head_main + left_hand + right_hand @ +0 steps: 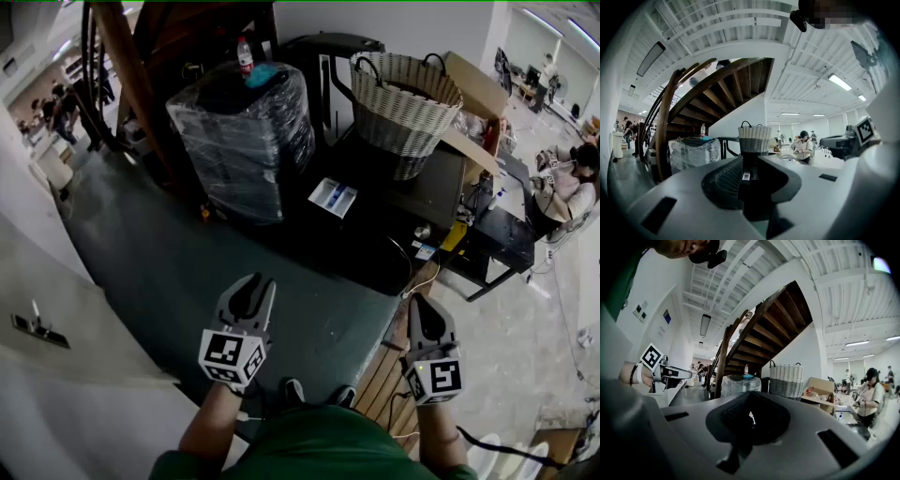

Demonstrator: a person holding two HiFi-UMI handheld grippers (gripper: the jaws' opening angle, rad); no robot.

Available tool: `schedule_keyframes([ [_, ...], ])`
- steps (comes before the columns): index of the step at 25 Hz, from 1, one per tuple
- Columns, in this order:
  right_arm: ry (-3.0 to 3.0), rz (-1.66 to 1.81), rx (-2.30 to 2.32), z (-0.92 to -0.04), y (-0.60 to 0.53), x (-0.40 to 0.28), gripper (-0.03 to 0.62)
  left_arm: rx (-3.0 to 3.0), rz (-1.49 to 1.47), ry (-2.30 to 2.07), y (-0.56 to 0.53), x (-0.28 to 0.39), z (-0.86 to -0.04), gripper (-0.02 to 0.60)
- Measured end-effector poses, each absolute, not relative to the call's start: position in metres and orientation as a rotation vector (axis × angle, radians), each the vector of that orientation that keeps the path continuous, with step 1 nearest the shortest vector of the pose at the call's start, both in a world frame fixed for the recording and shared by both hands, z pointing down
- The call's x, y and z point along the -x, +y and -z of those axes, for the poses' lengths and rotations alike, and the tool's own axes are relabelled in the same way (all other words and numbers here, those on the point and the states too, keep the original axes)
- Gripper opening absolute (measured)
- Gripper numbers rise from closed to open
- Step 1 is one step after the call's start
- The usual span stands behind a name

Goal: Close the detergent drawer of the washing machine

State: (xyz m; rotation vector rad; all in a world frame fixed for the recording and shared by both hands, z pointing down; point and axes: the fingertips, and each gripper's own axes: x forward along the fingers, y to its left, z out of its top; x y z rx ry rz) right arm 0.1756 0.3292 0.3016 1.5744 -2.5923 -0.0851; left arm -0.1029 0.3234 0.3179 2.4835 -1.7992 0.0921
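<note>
Head view: detergent drawer (pixel 333 197) juts past washer (pixel 429 195) edge; floor (pixel 178 272) open.

Detergent drawer (pixel 333 197) interior indistinct; seated person (pixel 567 187) partly off-frame

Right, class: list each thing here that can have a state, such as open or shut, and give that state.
Drawer: pulled out, open.
Left gripper: open, empty.
Right gripper: shut, empty.
Basket: upright on the washer.
Bottle: upright, capped.
Box: flaps open.
</note>
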Motion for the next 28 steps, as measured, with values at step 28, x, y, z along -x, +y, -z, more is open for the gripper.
schedule_keyframes([
  [28, -2.380, 0.039, -1.718, -0.321, 0.317, -0.105, 0.021, -2.469, -0.011, -1.700, 0.289, 0.206, -0.362, 0.110],
])
